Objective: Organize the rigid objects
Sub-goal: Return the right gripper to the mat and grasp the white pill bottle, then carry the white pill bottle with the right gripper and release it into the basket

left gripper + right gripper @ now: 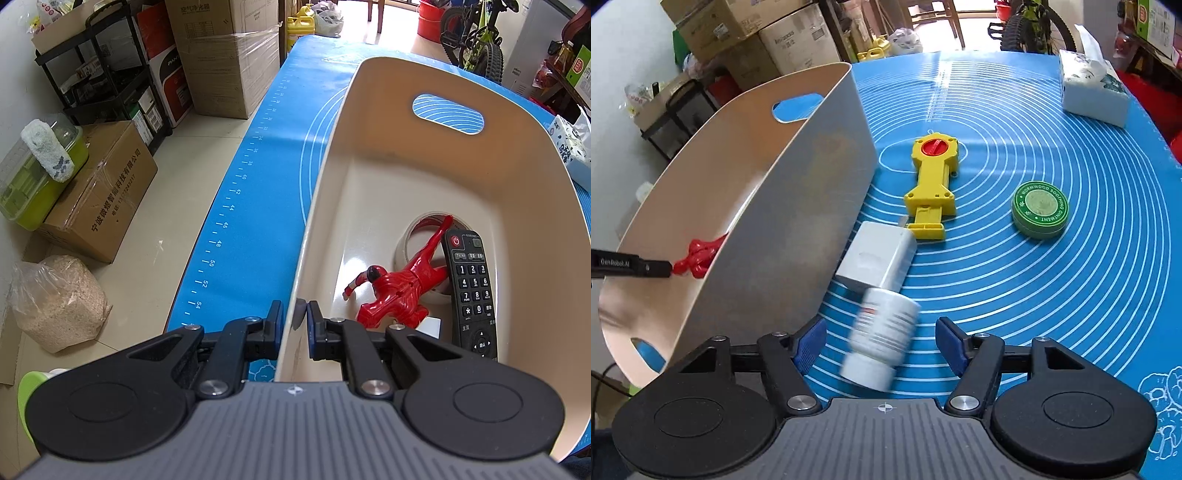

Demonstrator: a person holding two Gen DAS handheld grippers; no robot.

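Observation:
My left gripper is shut on the near rim of a cream plastic bin. Inside the bin lie a red toy figure, a black remote and a tape roll. In the right wrist view the bin stands at the left on the blue mat. My right gripper is open, and a white bottle lies blurred between its fingers without touching the pads. Beyond it are a white plug block, a yellow toy and a green tin.
A tissue pack sits at the mat's far right corner. Left of the table, on the floor, are cardboard boxes, a black shelf rack and a bag of grain. A bicycle stands at the back.

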